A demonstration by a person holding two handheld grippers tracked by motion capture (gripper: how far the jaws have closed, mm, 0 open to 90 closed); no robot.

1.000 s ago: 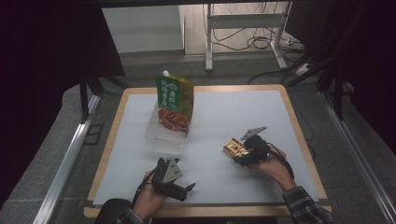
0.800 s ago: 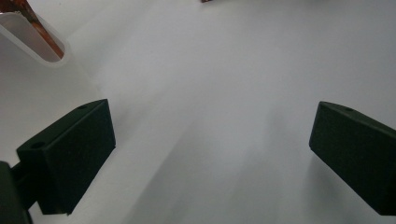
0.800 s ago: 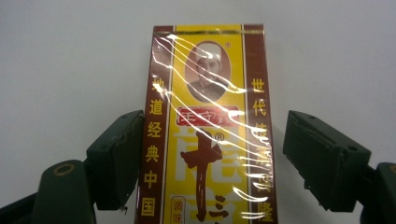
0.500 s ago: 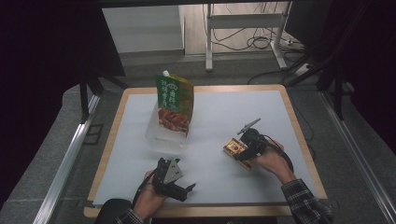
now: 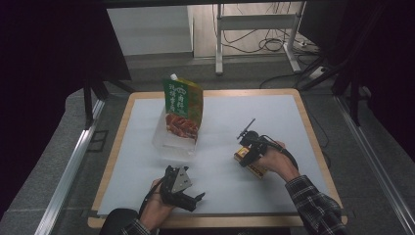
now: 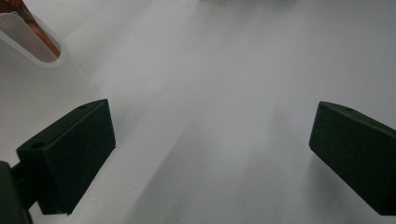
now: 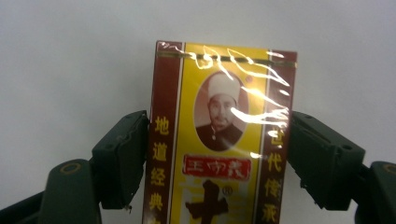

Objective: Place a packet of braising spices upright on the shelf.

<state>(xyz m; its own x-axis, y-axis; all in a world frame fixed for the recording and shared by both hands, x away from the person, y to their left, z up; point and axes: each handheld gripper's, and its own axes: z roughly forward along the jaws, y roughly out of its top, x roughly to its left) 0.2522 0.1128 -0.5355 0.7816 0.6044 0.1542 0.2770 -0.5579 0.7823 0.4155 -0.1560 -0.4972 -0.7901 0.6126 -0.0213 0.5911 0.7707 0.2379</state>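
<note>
Now the Little Box Sits Between the Fingers

Here the desk (image 5: 303, 122) has lots of bare white room, out to its wooden edges. The yellow box (image 7: 219, 140) lies near the right side. The right gripper (image 5: 247, 152) has just been closing, and its fingers (image 7: 121, 158) press both sides of the box. The left gripper (image 5: 188, 198) rests near the front edge, fingers (image 6: 70, 158) wide apart, holding nothing. A green pouch (image 5: 182, 108) stands far back.

There were two black hand-held grippers, left (image 5: 195, 199) and right (image 5: 243, 157), one yellow-and-maroon cellophane-wrapped box (image 7: 219, 140), one green spouted pouch (image 5: 183, 109), and one clear plastic tub (image 5: 169, 144).
</note>
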